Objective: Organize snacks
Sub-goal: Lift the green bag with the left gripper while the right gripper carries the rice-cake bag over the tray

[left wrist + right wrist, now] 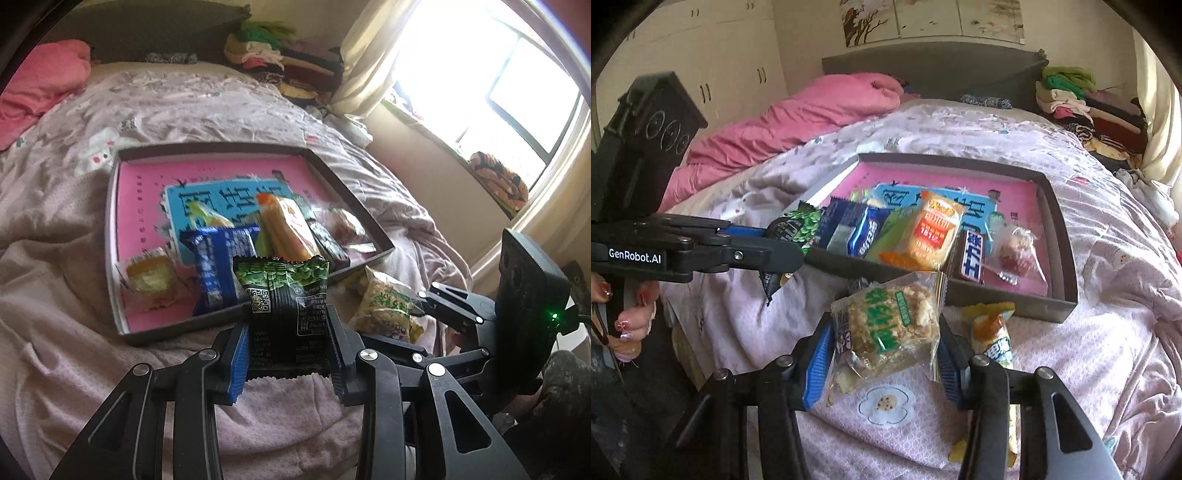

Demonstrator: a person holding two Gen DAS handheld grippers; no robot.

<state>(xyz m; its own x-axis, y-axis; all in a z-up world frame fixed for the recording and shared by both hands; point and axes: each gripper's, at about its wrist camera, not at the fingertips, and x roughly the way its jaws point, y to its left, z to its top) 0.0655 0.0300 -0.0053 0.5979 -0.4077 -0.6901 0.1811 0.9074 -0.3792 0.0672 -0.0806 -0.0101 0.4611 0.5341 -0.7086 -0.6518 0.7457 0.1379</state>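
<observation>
With left gripper (288, 354) clamped on the pea packet (282, 295) and right gripper (884, 354) on the crisp-rice bar (886, 328), carry both well over the tray (1067, 295) rim before letting go.

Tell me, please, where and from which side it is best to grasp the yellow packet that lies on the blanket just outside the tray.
Probably grip the yellow packet across its narrow middle, coming from above. It lies flat and long on the blanket, close to the tray wall, so a side approach looks blocked. Both tongs are already full.
</observation>
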